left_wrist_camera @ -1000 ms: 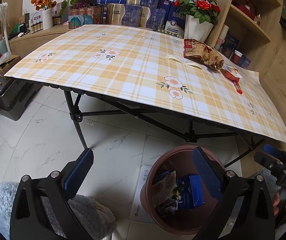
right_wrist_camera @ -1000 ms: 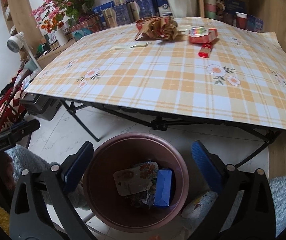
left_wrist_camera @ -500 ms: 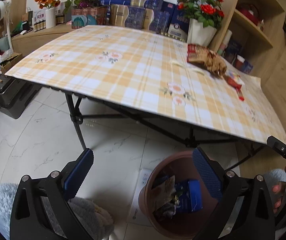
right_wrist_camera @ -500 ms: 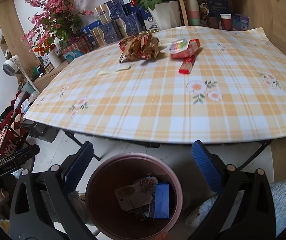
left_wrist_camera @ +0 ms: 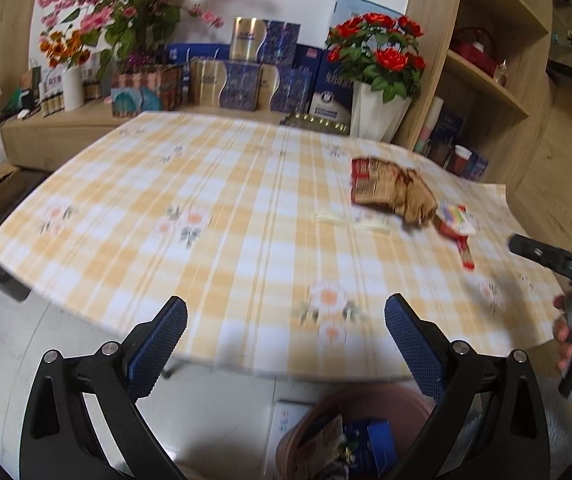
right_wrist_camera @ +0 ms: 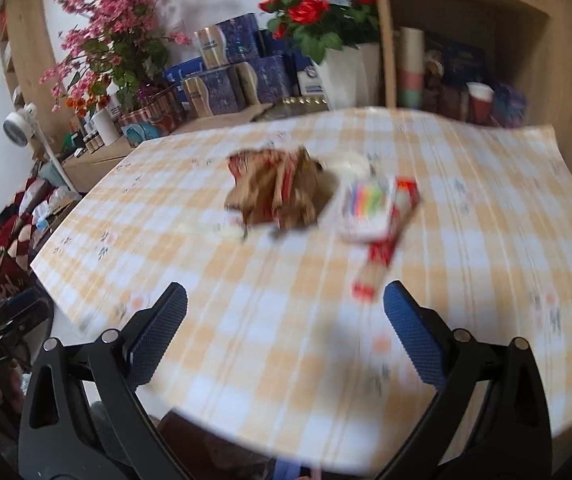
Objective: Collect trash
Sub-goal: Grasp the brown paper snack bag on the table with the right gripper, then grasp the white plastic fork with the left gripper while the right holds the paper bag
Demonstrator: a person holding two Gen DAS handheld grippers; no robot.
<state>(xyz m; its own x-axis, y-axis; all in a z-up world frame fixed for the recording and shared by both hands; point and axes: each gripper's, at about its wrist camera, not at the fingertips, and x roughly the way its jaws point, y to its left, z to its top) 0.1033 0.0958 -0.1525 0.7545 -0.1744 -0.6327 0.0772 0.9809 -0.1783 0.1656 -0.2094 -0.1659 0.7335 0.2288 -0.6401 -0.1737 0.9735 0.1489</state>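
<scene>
Trash: crumpled bag (right_wrist_camera: 282, 196), red stick (right_wrist_camera: 373, 266) at 12 o'clock on tabletop (right_wrist_camera: 485, 240) | right claw (right_wrist_camera: 284, 322) and left claw (left_wrist_camera: 286, 334) both spread, empty | risk: motion blur, hasty reach knocks stick or misses thin wrapper

From your right gripper (right_wrist_camera: 285, 332), jaws wide and empty, bare checked table (right_wrist_camera: 246, 340) runs toward 12 o'clock. At 1 o'clock a red stick wrapper (right_wrist_camera: 371, 268) blocks first, then the rainbow-printed packet (right_wrist_camera: 367, 210); the crumpled brown bag (right_wrist_camera: 278, 194) sits at 12. Boxes (right_wrist_camera: 226, 80) and a white vase (right_wrist_camera: 345, 76) wall the far edge. Your left gripper (left_wrist_camera: 286, 344) has open cloth to 11 o'clock.
</scene>
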